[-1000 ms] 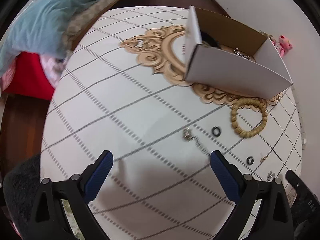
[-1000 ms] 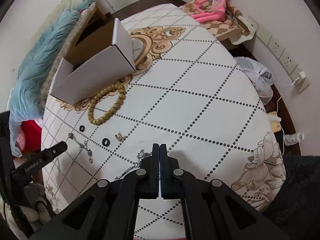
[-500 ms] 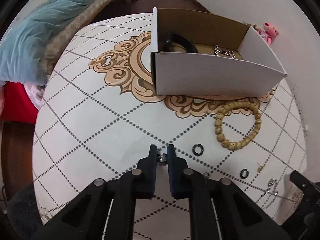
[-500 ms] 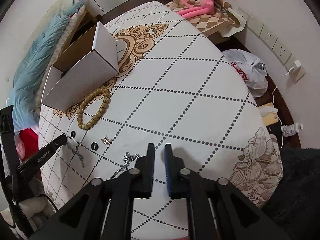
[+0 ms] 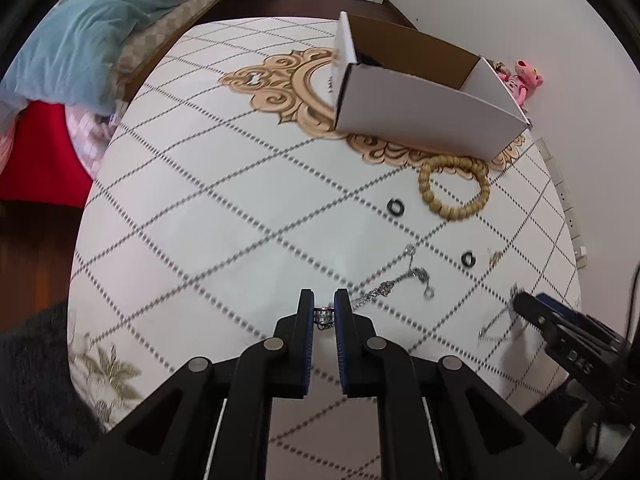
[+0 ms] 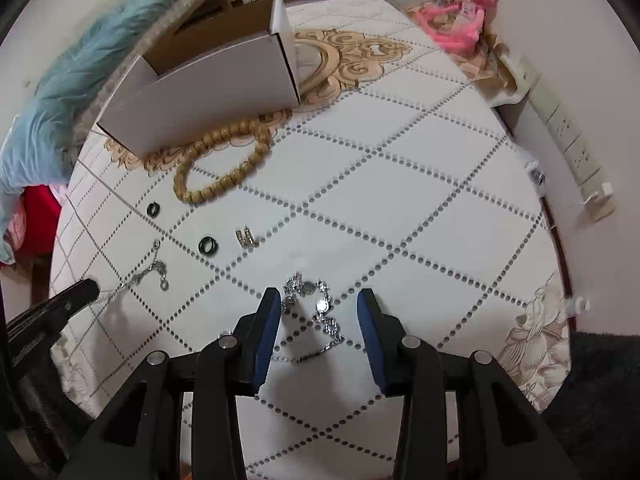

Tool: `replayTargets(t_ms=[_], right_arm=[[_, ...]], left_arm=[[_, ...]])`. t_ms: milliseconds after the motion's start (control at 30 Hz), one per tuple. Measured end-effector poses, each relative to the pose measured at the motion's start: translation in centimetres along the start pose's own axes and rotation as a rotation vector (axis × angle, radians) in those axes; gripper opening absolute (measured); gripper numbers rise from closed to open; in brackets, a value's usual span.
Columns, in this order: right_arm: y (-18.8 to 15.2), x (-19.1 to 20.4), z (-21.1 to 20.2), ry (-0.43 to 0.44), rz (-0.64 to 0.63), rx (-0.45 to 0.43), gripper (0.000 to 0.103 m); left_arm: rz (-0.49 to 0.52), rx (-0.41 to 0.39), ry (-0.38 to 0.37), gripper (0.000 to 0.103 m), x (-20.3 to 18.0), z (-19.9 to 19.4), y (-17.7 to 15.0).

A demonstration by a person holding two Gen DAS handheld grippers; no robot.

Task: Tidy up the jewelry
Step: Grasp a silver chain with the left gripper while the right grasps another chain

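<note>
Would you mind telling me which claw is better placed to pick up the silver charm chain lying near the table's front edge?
Right. The right claw is open, its fingers straddling the silver charm chain. The left claw is already shut on a thin silver chain.

Bead bracelet just before box (two rings nearer).

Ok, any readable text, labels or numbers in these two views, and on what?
"DAS": on the body of the right tool, left wrist view; possibly part of a longer marking.
Small print on the end wall of the white cardboard box: too small to read.
Nothing else is legible.
</note>
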State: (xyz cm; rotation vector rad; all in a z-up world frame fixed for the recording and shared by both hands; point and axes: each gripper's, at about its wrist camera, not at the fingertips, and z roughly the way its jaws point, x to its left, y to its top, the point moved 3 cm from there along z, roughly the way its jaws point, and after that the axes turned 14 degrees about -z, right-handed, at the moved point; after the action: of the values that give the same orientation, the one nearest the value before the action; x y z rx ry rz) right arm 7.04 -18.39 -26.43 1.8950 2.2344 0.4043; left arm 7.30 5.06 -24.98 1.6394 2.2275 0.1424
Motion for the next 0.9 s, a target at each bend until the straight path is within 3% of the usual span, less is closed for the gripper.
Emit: replayTargets(t_ms=[100, 167, 267, 367, 533, 700, 833, 900], right_arm=[[-0.1, 1.0, 0.2, -0.061, -0.045, -0.012, 0.042], [-0.2, 1.6, 0.2, -0.065, -0.068, -0.037, 0.012], [0.0, 1.9, 0.0, -0.036, -0.068, -0.046, 0.001], [0.0, 0.3, -0.8, 0.083, 0.037, -0.062, 0.000], [1.0, -1.4, -3.1, 0.169, 0.124, -0.114, 0.000], [2.8, -1.4, -5.3, 0.186, 0.088, -0.165, 0.000], [3.4, -0.6, -3.6, 0.210, 0.031, -0.077, 0.002], [3.1, 0.4, -2.4, 0.188, -0.028, -0.047, 0.013]], left_arm=[[-0.001, 0.006, 0.007, 0.007, 0.1, 0.1, -0.3], [0.000, 0.003, 0.010, 0.007, 0.2, 0.1, -0.5], [0.004, -0.008, 0.007, 0.007, -0.1, -0.3, -0.4], [0.011, -0.024, -0.008, 0.007, -0.6, -1.1, 0.0], [0.019, -0.050, -0.049, 0.007, -2.0, -2.8, 1.1], [0.025, -0.074, -0.099, 0.007, -3.5, -4.5, 2.5], [0.041, -0.092, -0.096, 0.007, -4.0, -5.0, 3.0], [0.049, -0.091, -0.079, 0.007, -3.9, -4.6, 2.8]])
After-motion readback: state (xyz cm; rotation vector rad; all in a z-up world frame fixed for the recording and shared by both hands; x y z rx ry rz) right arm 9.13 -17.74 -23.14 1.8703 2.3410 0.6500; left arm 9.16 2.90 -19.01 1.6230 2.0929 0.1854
